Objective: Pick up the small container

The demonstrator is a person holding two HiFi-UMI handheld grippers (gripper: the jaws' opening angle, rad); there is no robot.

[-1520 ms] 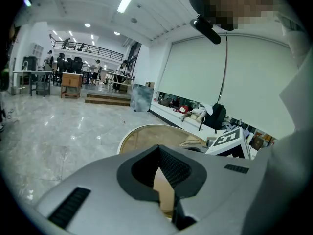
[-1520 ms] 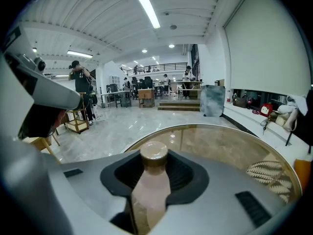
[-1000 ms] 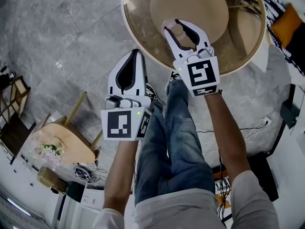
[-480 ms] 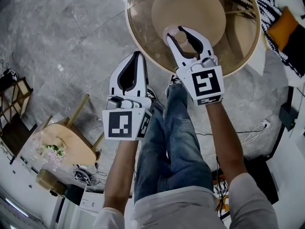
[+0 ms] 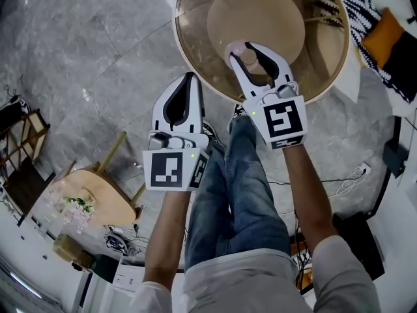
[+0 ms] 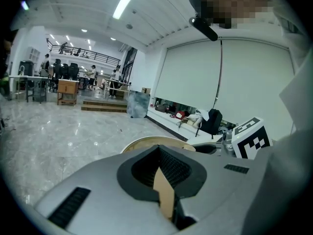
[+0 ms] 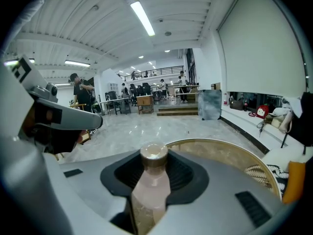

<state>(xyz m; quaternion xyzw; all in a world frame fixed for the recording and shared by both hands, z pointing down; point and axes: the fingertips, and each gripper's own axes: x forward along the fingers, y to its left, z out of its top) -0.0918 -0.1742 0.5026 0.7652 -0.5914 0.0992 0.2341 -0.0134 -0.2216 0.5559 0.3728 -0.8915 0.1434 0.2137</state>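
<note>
1. The left tool (image 5: 189, 78) is held over the grey marble floor (image 5: 85, 44), left of the table. Its jaws are pressed together at the tips. The left gripper view shows a tan sliver in the slit lower down, and I cannot identify it. No task item is in this tool.
2. The right tool (image 5: 244, 47) is pinching the small pale pink container (image 7: 152, 187), which has a tan cap. The container stands upright between the jaws with its long axis vertical, and the cap rises above the pads.
3. Governing relation: the container lies inside the right tool, not ahead of it, and to the right of the idle left tool. Judged from this, the pick-up is largely achieved and the next step is simply to carry the container straight up without tilting it.
4. Surface: the round tabletop (image 5: 195, 31) has a pale wooden rim and a glassy brown top. It lies beneath and beyond the right tool. Whether the container's base is clear of it is not visible.
5. Room, left to right:
   - a small wooden side table (image 5: 98, 201) with flowers
   - the person's blue jeans (image 5: 238, 188)
   - an orange cushion (image 5: 391, 34) at the far right
</note>
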